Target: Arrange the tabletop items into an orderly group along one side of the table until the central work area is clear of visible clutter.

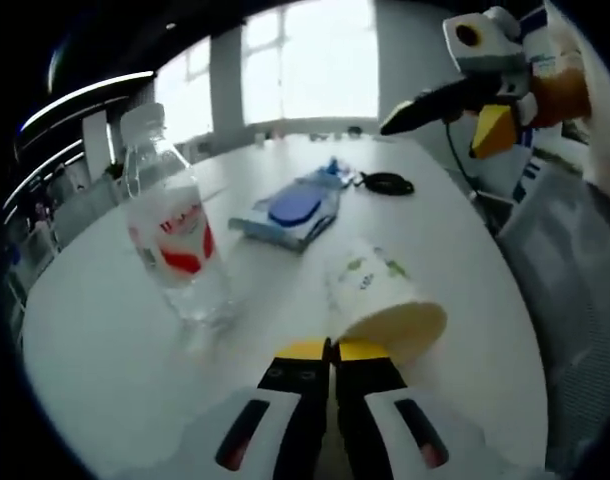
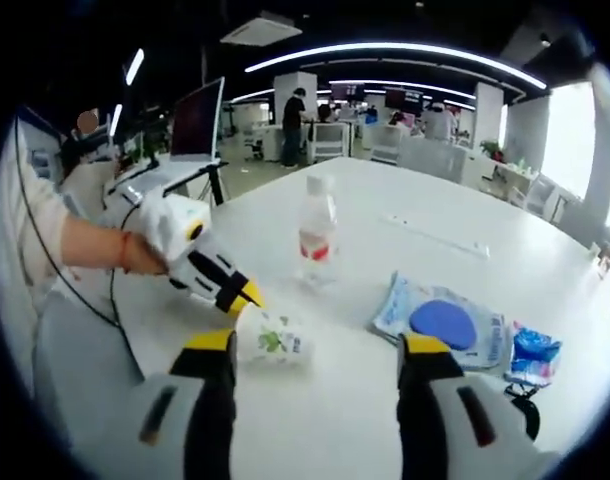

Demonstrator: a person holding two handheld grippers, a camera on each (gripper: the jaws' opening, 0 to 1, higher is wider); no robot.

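One white table (image 2: pixel 465 270) carries everything, its round top running from the near edge out toward the windows. On it there are one water bottle, one wipes pack, one paper cup, one small blue packet and one dark coiled cable.

The water bottle (image 1: pixel 172 238) stands upright with a red and white label, left of the cup in the left gripper view. The wipes pack (image 1: pixel 290 213), flat with a blue oval on top, lies beyond the cup toward the table's middle. The paper cup (image 2: pixel 273 338) lies on its side, printed with green leaves, its open mouth turned toward the left gripper (image 1: pixel 332 350). That gripper's yellow-tipped jaws are pressed together right at the cup's rim; whether they pinch it cannot be told. The small blue packet (image 2: pixel 533 353) sits just beside the wipes pack, and the cable (image 1: pixel 387 183) lies farther out past it.

The right gripper (image 2: pixel 322 350) has its jaws spread wide, holding nothing, with the cup just inside its left jaw.

Beyond the table, a monitor (image 2: pixel 197 120) stands on a desk.
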